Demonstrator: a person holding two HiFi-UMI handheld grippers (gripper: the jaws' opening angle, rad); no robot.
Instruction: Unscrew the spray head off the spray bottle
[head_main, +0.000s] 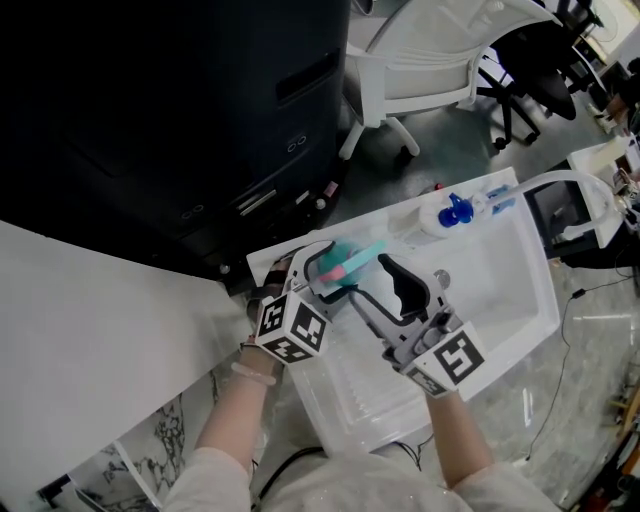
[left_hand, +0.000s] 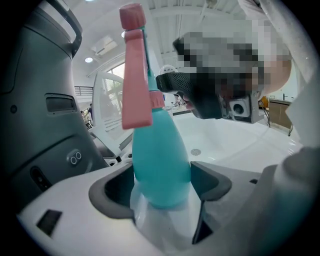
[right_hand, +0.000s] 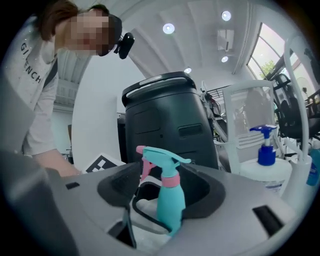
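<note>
Clamping the teal spray bottle (left_hand: 161, 150) by its lower body, the left gripper (left_hand: 162, 187) is holding it tilted above the white basin (head_main: 540, 300). The right gripper (right_hand: 159, 187) is keeping its jaws apart on both sides of the spray head (right_hand: 162, 162), not pressing on it. A blue-pump bottle (head_main: 455, 212) is sitting at the basin's far rim.

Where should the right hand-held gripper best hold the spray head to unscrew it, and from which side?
Take the pink collar just below the spray head, coming level from the side, pads clear of the trigger. The collar is round and probably the threaded part; the left hand-held gripper clamps the bottle.
</note>
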